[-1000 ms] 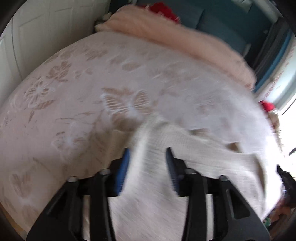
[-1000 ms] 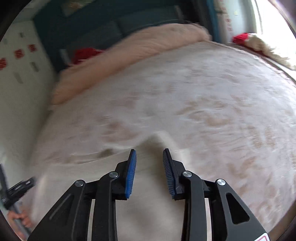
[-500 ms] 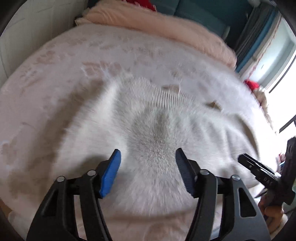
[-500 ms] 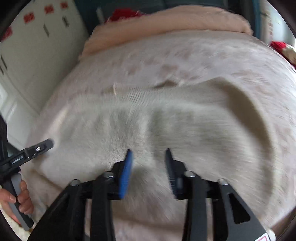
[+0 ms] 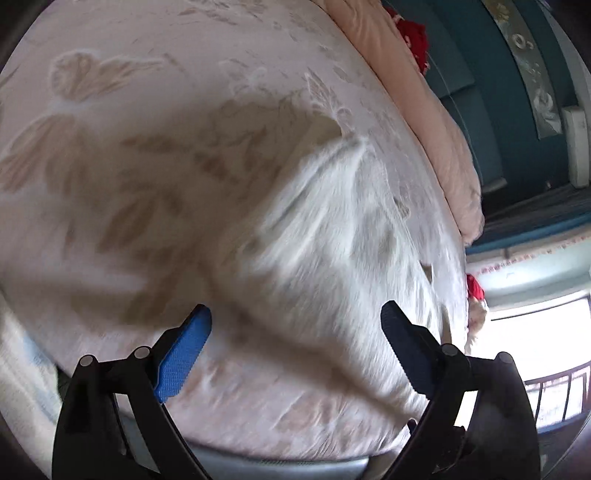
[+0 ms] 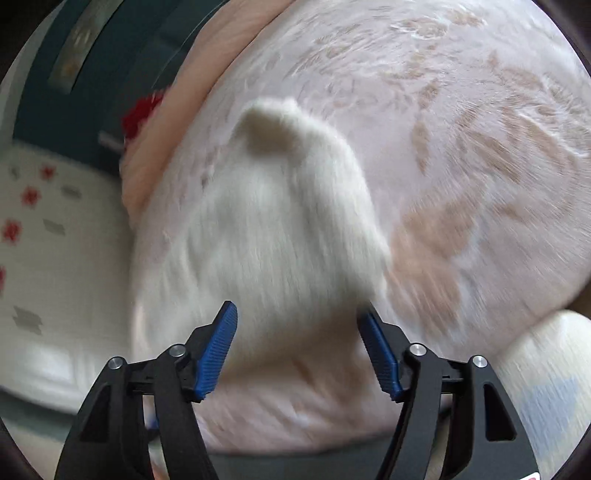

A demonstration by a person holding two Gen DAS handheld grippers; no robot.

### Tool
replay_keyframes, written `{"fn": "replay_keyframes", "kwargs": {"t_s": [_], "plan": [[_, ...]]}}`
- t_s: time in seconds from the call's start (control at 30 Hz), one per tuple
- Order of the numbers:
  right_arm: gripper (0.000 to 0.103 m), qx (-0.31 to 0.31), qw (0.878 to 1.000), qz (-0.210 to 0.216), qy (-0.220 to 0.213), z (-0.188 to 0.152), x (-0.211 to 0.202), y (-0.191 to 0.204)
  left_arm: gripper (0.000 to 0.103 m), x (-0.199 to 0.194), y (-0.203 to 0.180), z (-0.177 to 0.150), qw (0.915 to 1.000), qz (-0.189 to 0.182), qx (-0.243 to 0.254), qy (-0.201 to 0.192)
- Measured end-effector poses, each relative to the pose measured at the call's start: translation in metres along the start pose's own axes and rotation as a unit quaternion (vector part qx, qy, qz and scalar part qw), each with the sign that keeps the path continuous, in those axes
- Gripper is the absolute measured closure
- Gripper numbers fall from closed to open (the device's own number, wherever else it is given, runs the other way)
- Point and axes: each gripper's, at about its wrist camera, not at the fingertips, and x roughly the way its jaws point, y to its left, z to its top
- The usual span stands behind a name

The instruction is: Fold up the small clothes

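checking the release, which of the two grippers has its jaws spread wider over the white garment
The left gripper: its jaws have been opening and stand wider than the right gripper's. Neither presses the white garment.

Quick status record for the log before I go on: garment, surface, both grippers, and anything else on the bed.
garment: white fuzzy sweater, lying spread on the bed, blurred
surface: floral bedspread
left gripper: open, jaws just been opening, sweater below and ahead, not pinched
right gripper: open, jaws just been opening, nothing gripped
other items: pink blanket along the far edge; red item beyond it
fold progress: none visible
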Motion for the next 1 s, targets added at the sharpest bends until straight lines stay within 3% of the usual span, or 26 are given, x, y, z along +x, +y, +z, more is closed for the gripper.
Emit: {"fn": "replay_keyframes", "kwargs": {"t_s": [0.03,0.07,0.1,0.13,0.2,0.3,0.4,0.43,0.5,0.53,0.6,0.63,0.73,0.8,0.87,0.97,1.0], "plan": [[0.039,0.015,1.000,0.008,-0.002,0.004,0.006,-0.001,0.032,0.001,-0.004,0.006,0.9999,-0.007,-0.002,-0.008],[0.049,0.030,0.999,0.026,-0.009,0.011,0.011,0.000,0.045,0.002,-0.008,0.010,0.9999,0.008,0.001,-0.012],[0.085,0.033,0.999,0.028,-0.011,0.013,0.013,0.002,0.074,0.000,-0.011,0.013,0.9995,0.027,0.008,-0.013],[0.085,0.032,0.999,0.033,-0.008,0.016,0.014,0.007,0.084,-0.001,-0.014,0.015,0.9995,0.026,0.014,-0.010],[0.087,0.005,0.999,0.044,-0.024,0.016,-0.009,0.022,0.094,-0.017,-0.022,0.015,0.9989,0.028,0.038,-0.006],[0.089,-0.062,0.997,0.023,-0.039,0.004,-0.052,0.039,0.095,-0.053,-0.025,0.004,0.9962,0.042,0.076,0.002],[0.088,-0.111,0.991,-0.073,-0.021,-0.010,-0.051,0.020,0.095,-0.055,0.002,-0.013,0.9944,0.073,0.064,0.041],[0.086,-0.099,0.990,-0.099,0.022,-0.015,-0.031,-0.002,0.094,-0.047,0.013,-0.019,0.9935,0.082,0.058,0.052],[0.084,-0.054,0.994,-0.082,0.042,-0.019,-0.021,-0.026,0.093,-0.026,0.034,-0.031,0.9927,0.091,0.044,0.065],[0.073,-0.050,0.996,-0.071,0.035,-0.018,-0.027,-0.025,0.091,-0.025,0.035,-0.033,0.9933,0.089,0.044,0.060],[0.059,-0.073,0.991,-0.111,0.009,-0.013,-0.046,-0.011,0.087,-0.033,0.024,-0.035,0.9924,0.093,0.068,0.043],[0.058,-0.104,0.984,-0.146,-0.013,-0.011,-0.059,-0.001,0.086,-0.040,0.013,-0.033,0.9898,0.100,0.094,0.038],[0.058,-0.155,0.968,-0.183,-0.070,-0.005,-0.090,0.023,0.077,-0.066,-0.022,-0.026,0.9804,0.118,0.158,-0.009],[0.058,-0.169,0.971,-0.151,-0.082,0.003,-0.101,0.031,0.058,-0.081,-0.043,-0.023,0.9715,0.139,0.182,-0.062],[0.058,-0.200,0.967,-0.131,-0.084,0.007,-0.093,0.055,0.050,-0.086,-0.070,-0.019,0.9668,0.119,0.204,-0.097],[0.051,-0.244,0.953,-0.160,-0.081,0.015,-0.068,0.070,0.043,-0.061,-0.096,-0.012,0.9643,0.108,0.228,-0.082],[0.042,-0.250,0.949,-0.174,-0.080,0.021,-0.054,0.071,0.043,-0.048,-0.103,-0.010,0.9633,0.106,0.236,-0.071]]}}
